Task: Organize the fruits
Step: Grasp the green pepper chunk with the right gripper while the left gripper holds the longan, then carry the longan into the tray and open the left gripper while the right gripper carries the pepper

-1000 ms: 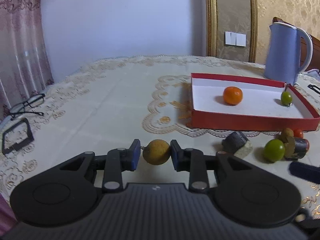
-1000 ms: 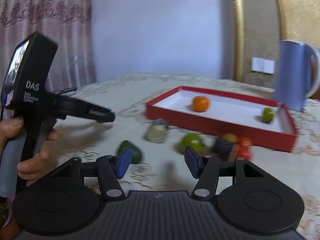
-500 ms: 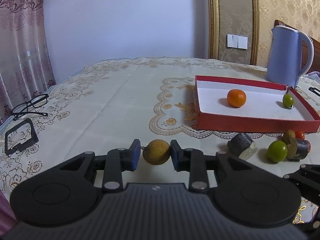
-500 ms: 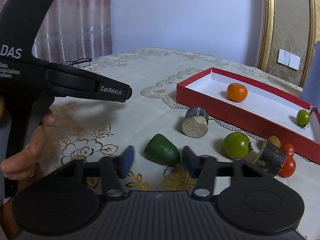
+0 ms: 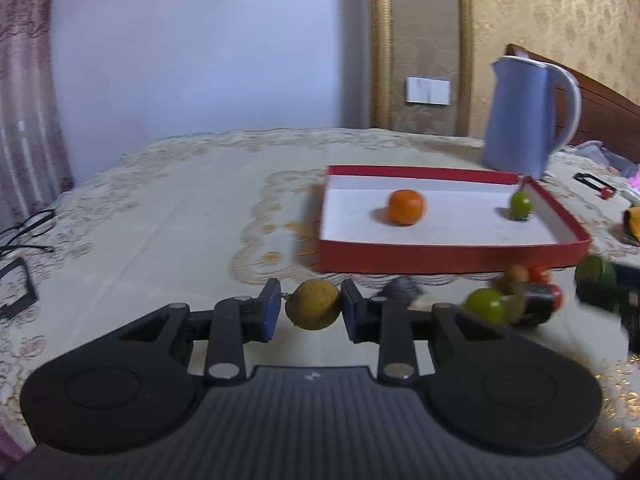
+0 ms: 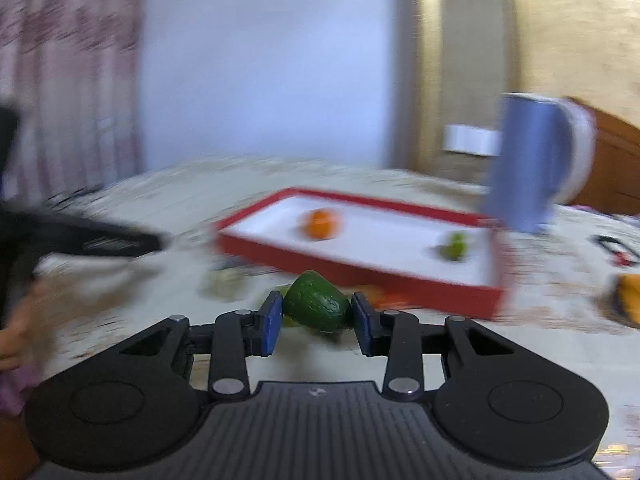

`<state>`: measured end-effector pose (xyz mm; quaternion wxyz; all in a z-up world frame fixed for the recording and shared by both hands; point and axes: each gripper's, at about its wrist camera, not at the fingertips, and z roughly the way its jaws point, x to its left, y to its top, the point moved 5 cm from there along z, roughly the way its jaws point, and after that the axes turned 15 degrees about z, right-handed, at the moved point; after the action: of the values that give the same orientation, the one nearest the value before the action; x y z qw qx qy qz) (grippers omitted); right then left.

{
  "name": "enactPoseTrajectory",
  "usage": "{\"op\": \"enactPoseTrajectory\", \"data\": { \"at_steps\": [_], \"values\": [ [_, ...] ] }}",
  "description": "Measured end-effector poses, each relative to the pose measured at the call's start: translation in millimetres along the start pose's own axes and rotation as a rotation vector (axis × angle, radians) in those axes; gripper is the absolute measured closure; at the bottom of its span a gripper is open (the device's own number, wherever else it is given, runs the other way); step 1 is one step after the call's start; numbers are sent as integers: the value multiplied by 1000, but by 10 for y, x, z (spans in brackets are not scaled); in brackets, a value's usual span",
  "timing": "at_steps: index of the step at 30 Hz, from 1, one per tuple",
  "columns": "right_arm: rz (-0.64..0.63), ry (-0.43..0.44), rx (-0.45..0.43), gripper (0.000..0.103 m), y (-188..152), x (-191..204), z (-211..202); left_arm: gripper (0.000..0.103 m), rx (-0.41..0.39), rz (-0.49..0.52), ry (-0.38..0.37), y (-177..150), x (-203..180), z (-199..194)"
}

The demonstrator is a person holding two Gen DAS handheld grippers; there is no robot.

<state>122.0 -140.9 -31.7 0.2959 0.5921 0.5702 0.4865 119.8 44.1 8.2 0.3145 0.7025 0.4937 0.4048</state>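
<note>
Since half a second ago, the right hand-held gripper [image 6: 314, 320] has closed its blue pads on the green avocado [image 6: 318, 308] that was lying free on the desk [image 5: 160, 208], and is now swinging it toward the red tray [image 5: 448, 258], the view smearing with the motion. The left hand-held gripper [image 5: 308, 310] is gripping the brownish-yellow round fruit [image 5: 314, 305] between nearly closed pads, as before. In the left wrist view the tray is sitting at about 1 o'clock, already holding an orange [image 5: 406, 207] and a small green fruit [image 5: 520, 205]. Judging by that, the sorting is partly done: two fruits are in, two are being carried, and a green round fruit [image 5: 485, 305] with small red and brown pieces is waiting just outside the tray at 3 o'clock. The avocado is looking dark, bumpy and pear-shaped, lying tilted between the pads.
</note>
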Motion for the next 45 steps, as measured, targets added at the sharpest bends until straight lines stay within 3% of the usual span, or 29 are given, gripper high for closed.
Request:
{"op": "enactPoseTrajectory", "data": {
  "at_steps": [4,9,23,45],
  "values": [
    [104,-78,-3,67,145,-538,129,74,-1,30,-5,105,-193,51],
    [142,-123,10,67,119,-798,216,74,0,54,0,198,-330,115],
    [155,-136,-16,67,61,-751,183,74,-7,71,39,546,-535,378],
    [134,-119,-28,67,29,-689,57,73,33,119,5,1062,-834,968]
  ]
}}
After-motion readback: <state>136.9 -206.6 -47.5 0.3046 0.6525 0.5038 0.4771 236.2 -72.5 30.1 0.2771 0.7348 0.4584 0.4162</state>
